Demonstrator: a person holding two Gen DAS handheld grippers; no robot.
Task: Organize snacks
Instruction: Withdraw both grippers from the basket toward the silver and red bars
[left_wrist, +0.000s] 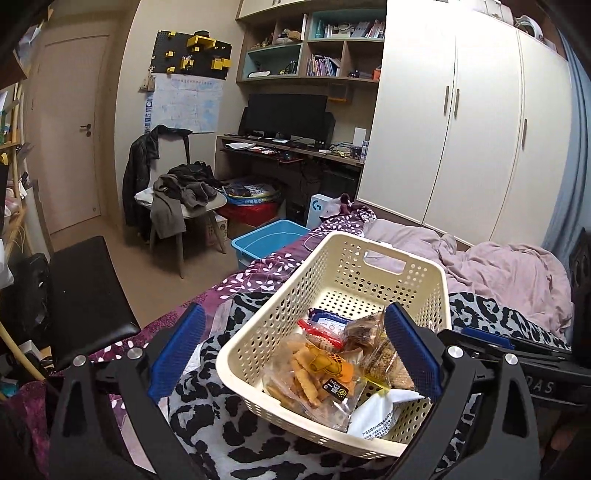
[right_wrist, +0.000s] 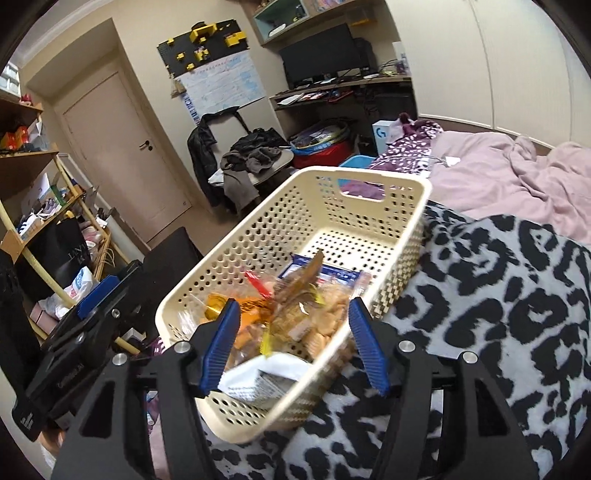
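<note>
Left wrist view: your left gripper (left_wrist: 295, 354) has its blue-padded fingers (left_wrist: 177, 354) spread wide and holding nothing. The cream perforated basket (left_wrist: 369, 273) sits on the leopard-print blanket (left_wrist: 207, 417) on the bed, filling the centre of the view. The near corner of the basket lies between the fingers, with the right-hand finger standing over the basket's inside. The snacks lie heaped at the basket's near end, toward 6 o'clock: a clear bag of golden sticks (left_wrist: 310, 369), a white packet (left_wrist: 380, 413) at 5 o'clock, and a blue packet (left_wrist: 328, 321) behind them. The far half of the basket is bare. Your right gripper (left_wrist: 517, 347) shows at 3 o'clock, just beside the basket.

Right wrist view: your right gripper (right_wrist: 291, 343) also stands wide open, empty, hovering over the near end of the basket (right_wrist: 295, 218). The snack packets (right_wrist: 295, 310) lie between its fingers, blurred. The left gripper (right_wrist: 92, 314) sits at 9 o'clock, outside the basket's left wall. A pink duvet (right_wrist: 517, 177) lies at 2 o'clock.
</note>
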